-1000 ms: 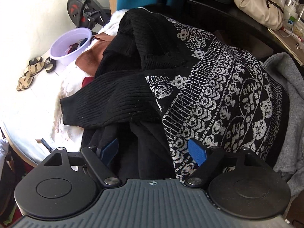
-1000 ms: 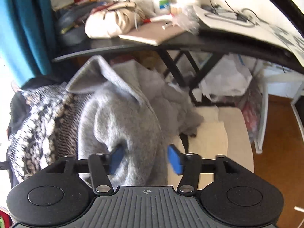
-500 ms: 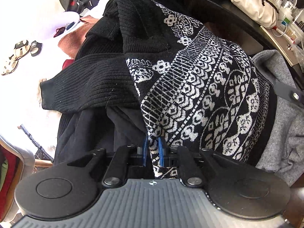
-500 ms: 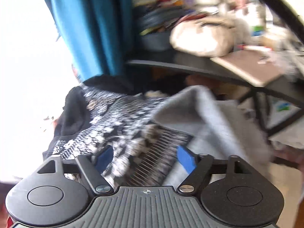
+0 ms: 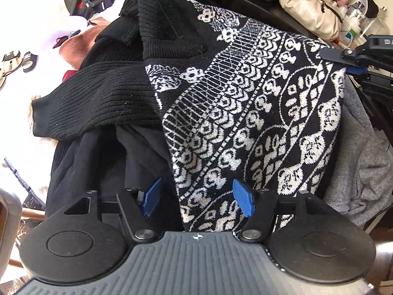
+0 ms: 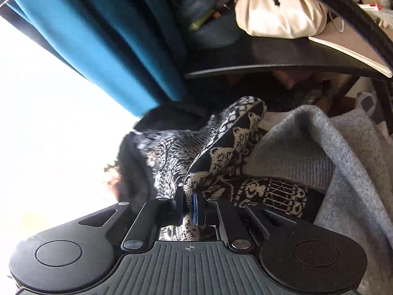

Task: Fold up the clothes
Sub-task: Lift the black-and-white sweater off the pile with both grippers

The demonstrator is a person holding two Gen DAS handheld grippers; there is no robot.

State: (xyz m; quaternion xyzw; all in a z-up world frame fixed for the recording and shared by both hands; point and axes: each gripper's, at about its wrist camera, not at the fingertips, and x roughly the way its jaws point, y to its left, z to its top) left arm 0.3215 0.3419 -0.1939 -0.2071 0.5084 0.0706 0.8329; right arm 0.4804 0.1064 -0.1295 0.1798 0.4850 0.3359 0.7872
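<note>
A cluttered room: a dark desk (image 6: 282, 64) carrying a cream bag (image 6: 280, 12), a teal curtain (image 6: 103, 36) beside a bright window, and below them a heap of garments. On that heap we recorded the patterned sweater (image 5: 245, 123), black knit with white floral and banded motifs, its plain ribbed sleeve (image 5: 93, 108) lying out to the left in the left wrist view. It lay over black clothing (image 5: 98, 167), with a grey sweater (image 5: 356, 152) just beside its right edge. Its patterned bands ran diagonally in the left wrist view, from the near edge at our left gripper (image 5: 196, 199) up and away toward the desk. Against half a second before, we noted two changes. The left gripper, then pinching the sweater's near hem, now stood with its blue pads (image 5: 242, 200) spread apart, the hem lying loose between them. The right gripper (image 6: 188, 206), then spread wide above the fabric, was now pressed together on a raised fold of the patterned sweater (image 6: 221, 147), visible at the far right corner in the left wrist view (image 5: 353, 61). The fold stood up as a ridge from the pinch.
</note>
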